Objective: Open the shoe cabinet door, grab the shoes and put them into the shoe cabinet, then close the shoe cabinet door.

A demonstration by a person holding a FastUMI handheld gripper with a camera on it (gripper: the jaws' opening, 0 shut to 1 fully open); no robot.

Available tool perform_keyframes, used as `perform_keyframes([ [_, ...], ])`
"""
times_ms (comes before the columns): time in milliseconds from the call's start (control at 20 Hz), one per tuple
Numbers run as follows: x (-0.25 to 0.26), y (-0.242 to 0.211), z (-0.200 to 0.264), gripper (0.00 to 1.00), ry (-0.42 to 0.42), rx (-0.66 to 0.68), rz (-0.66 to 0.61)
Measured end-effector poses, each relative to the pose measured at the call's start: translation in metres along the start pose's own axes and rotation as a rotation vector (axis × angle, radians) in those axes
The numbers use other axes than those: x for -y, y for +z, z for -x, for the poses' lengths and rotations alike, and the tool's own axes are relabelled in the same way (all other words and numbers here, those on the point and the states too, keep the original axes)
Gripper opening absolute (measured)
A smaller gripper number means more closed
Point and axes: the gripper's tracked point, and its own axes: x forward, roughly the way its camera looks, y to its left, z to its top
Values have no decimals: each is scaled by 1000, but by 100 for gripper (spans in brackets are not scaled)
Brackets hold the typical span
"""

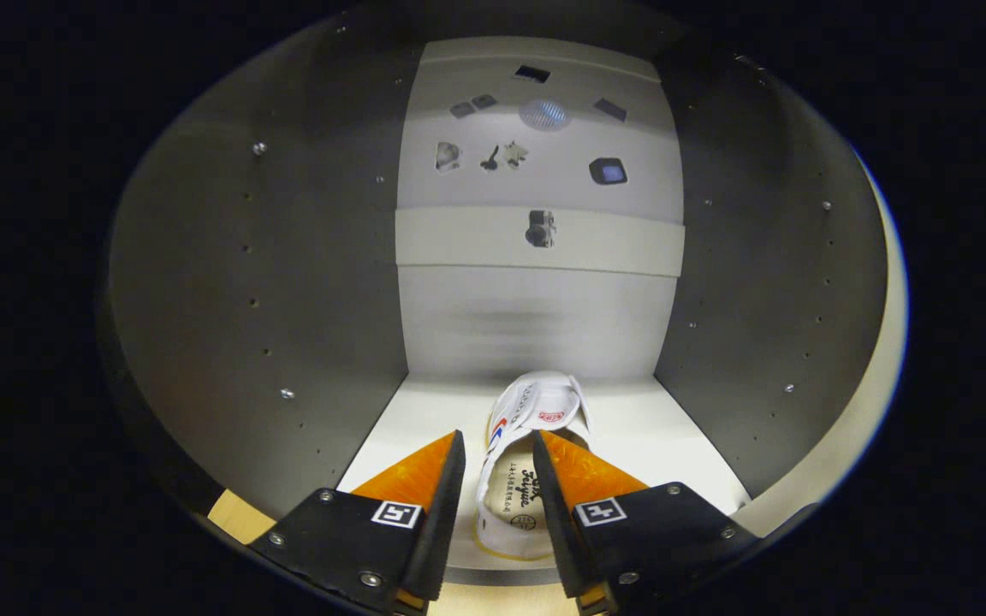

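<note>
Now the hand-held gripper (497,449) reaches inside the shoe cabinet (245,282), its narrowly parted fingers flanking the shoe (527,428) on the shelf (424,411). Whether they press it, I cannot tell. Toe points at the back, likely for stowing.

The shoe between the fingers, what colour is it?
Mostly white shoe, red and blue marks on its side, seen in the gripper view between the fingers.
</note>
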Motion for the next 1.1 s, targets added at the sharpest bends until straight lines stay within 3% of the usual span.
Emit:
perform_keyframes([
  [550, 15, 13, 201, 68, -39, 178, -24],
  [950, 39, -22, 338, 70, -136, 192, -39],
  [1100, 54, -36, 387, 74, -163, 181, -47],
])
